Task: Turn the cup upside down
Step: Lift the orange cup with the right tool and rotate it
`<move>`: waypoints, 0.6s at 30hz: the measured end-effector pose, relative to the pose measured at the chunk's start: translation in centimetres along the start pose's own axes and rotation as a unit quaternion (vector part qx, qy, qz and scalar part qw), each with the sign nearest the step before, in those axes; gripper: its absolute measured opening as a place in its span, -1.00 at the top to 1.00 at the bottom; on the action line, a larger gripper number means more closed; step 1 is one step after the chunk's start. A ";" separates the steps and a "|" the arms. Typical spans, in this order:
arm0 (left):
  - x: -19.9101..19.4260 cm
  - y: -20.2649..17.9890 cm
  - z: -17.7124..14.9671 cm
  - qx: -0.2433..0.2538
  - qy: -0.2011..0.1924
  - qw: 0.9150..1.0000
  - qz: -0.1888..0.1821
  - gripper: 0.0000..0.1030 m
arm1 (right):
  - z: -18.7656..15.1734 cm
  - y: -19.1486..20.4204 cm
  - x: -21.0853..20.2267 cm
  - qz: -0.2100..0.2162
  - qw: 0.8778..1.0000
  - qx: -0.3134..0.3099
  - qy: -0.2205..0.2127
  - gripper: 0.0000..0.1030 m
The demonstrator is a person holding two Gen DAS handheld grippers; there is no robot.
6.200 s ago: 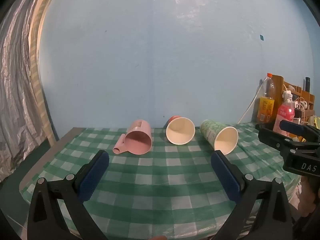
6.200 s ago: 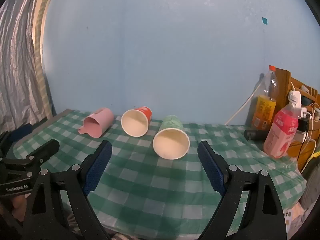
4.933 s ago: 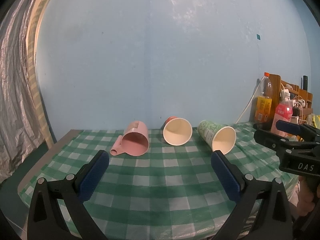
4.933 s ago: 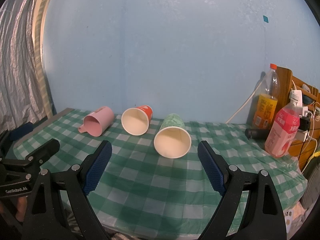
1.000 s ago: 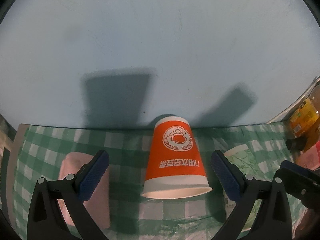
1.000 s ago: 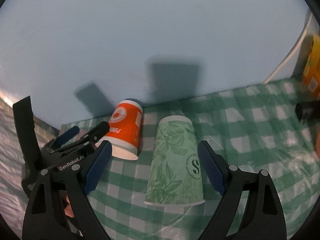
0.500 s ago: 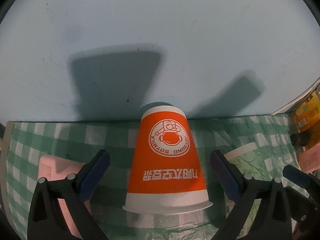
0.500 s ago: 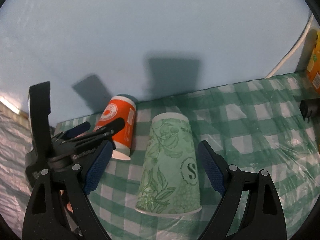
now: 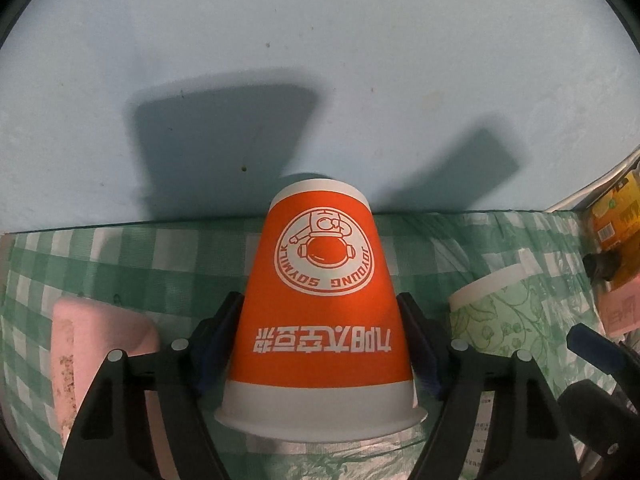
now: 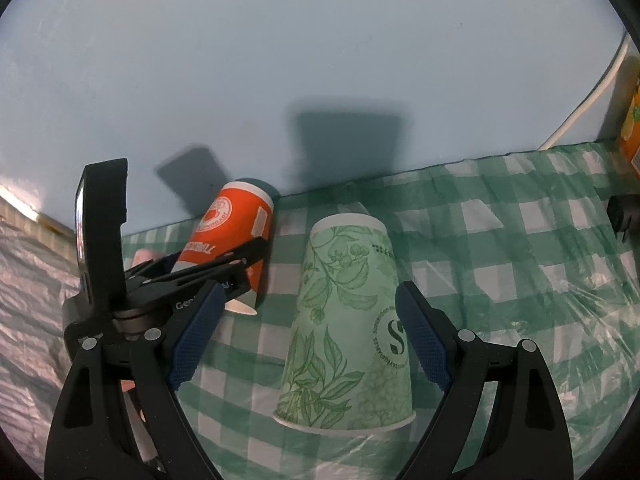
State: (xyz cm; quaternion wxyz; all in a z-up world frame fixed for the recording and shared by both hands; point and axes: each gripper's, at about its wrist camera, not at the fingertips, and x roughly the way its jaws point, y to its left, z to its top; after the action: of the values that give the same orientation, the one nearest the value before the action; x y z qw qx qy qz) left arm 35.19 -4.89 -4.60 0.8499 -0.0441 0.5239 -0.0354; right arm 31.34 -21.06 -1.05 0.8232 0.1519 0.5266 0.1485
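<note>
The counter (image 10: 520, 240), spread with a green and white checked cloth under clear plastic, runs up to a pale blue wall (image 9: 320, 60) that carries the shadows of both tools. The left claw (image 9: 320, 356) reaches in low and level toward the wall, its blue pads (image 9: 218, 344) pressed flat against both sides of the orange cup (image 9: 322, 304), which it grips around the lower half just above the white band. In the left wrist view that cup looks mouth-down, wide rim nearest the camera and logo and lettering inverted; in the right wrist view (image 10: 236, 240) it leans, base tipped up toward the wall, so whether its rim rests on the cloth cannot be told. The right claw (image 10: 308, 344) comes in from the near edge, also low, jaws spread wide. The green cup (image 10: 348, 332) sits between its pads (image 10: 420, 336), mouth-down with the wide rim toward the camera; the right pad is just beside the cup's wall, the left pad stands clearly apart. The green cup lies just to the right of the orange one. A pink cup (image 9: 92, 340) lies to the left of the left claw, partly hidden behind its arm. An orange bottle (image 9: 616, 208) stands at the far right
</note>
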 end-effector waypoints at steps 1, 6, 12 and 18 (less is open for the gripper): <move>-0.2 0.0 -0.1 0.001 -0.003 1.000 0.000 -0.49 | -0.1 0.0 -0.2 0.000 1.000 0.000 -0.001 -0.69; -1.1 -0.8 -0.7 0.006 -0.016 1.000 -0.010 -0.48 | -0.6 -0.1 -1.1 0.002 1.000 -0.003 -0.009 -0.69; -4.2 -1.7 -3.0 0.035 -0.039 0.998 -0.027 -0.48 | -1.9 0.0 -3.0 0.014 0.999 -0.011 -0.036 -0.69; -7.4 -2.0 -6.5 0.062 -0.057 0.995 -0.058 -0.49 | -4.7 0.3 -6.0 0.014 0.996 -0.023 -0.087 -0.69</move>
State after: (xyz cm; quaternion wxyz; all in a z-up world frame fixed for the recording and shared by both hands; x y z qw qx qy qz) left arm 25.98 -6.37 -0.68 0.8758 -0.0234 0.4684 -0.1142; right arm 24.64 -22.73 2.14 0.8668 0.1529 0.4475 0.1580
